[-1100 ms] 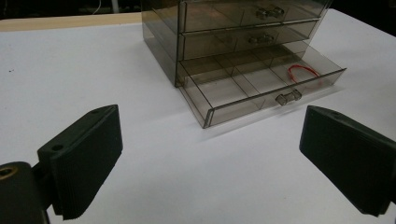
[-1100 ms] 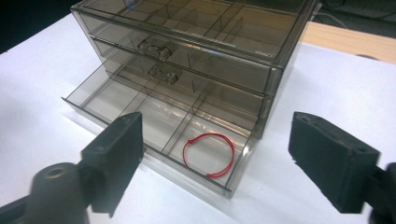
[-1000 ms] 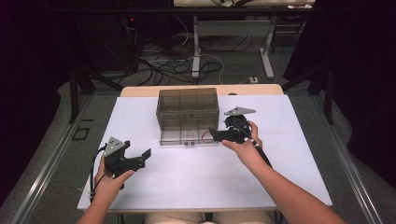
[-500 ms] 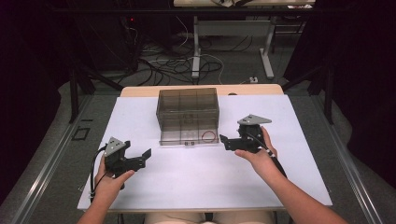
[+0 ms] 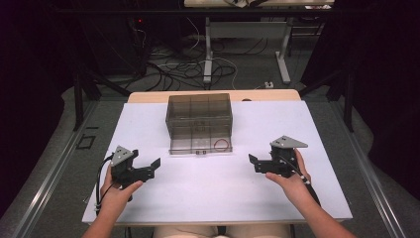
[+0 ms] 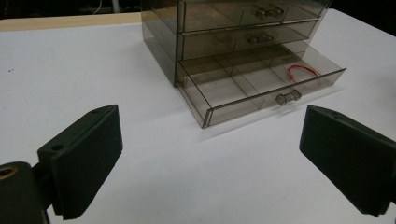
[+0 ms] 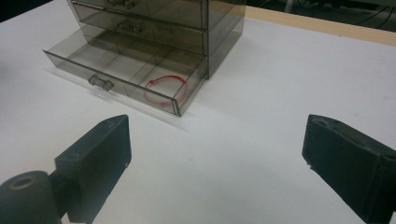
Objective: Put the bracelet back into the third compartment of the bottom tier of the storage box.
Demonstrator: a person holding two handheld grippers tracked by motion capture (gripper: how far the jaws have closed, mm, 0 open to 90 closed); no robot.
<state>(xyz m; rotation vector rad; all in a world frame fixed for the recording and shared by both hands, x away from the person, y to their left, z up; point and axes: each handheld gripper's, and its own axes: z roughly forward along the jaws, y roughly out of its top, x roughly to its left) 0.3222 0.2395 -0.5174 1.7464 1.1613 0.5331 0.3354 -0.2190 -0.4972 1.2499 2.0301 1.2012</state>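
Here, both the left gripper (image 5: pixel 148 166) and the right gripper (image 5: pixel 258 162) rest open-jawed and empty on the white worktop (image 5: pixel 208 188); to shut the smoky transparent plastic bottom drawer (image 5: pixel 200 145) holding 1 red rubber band (image 5: pixel 222 145), push squarely at its small clear handle (image 5: pixel 200 152).

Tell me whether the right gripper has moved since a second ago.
Yes. The right gripper, jaws just opening and empty, has drawn back from the drawer unit toward the table's near right, by the high view.

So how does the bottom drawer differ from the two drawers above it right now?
The bottom drawer is pulled out toward the person; the middle drawer and top drawer are pushed in. The bottom drawer holds a red rubber band in an end compartment; nothing shows in the other two. All three are smoky clear plastic with small handles.
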